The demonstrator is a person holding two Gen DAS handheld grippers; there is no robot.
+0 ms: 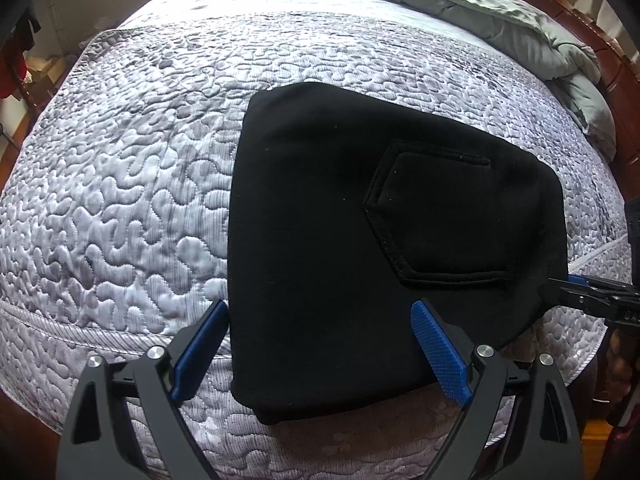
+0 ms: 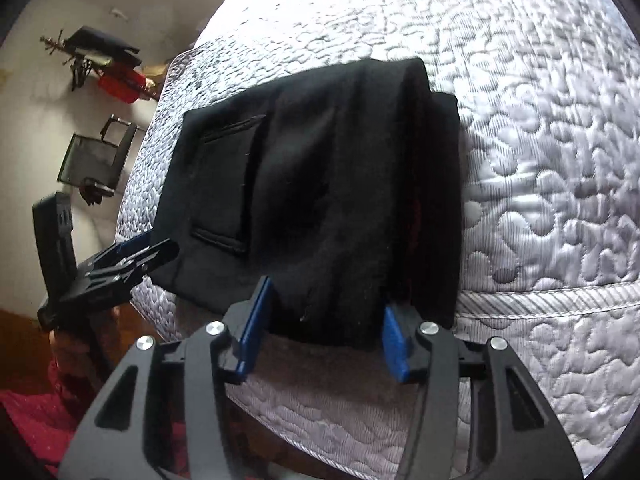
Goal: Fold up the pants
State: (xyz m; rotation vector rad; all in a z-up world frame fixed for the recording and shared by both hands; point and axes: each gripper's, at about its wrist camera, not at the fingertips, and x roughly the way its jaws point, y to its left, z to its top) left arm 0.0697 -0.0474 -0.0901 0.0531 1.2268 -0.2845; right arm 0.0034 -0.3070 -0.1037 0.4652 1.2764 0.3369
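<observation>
We see the folded black pants (image 1: 360, 240) lying at the near edge of the quilted mattress (image 1: 140, 184), a crumpled grey duvet (image 1: 500, 20) at its far corner. Our left gripper (image 1: 332, 352) hangs wide open over their near edge, gripping nothing. Our right gripper (image 2: 324, 332) straddles the thick fold; whether its half-open pads pinch it, we cannot tell.

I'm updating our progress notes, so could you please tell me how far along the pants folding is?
Done: the pants lie as a compact, layered rectangle, back pocket up, on the quilted mattress near its edge. In hand: the right tool appears to pinch the bundle's thick near edge; the left tool stands open, astride its corner. Left: probably only a final tidy, then release.
</observation>
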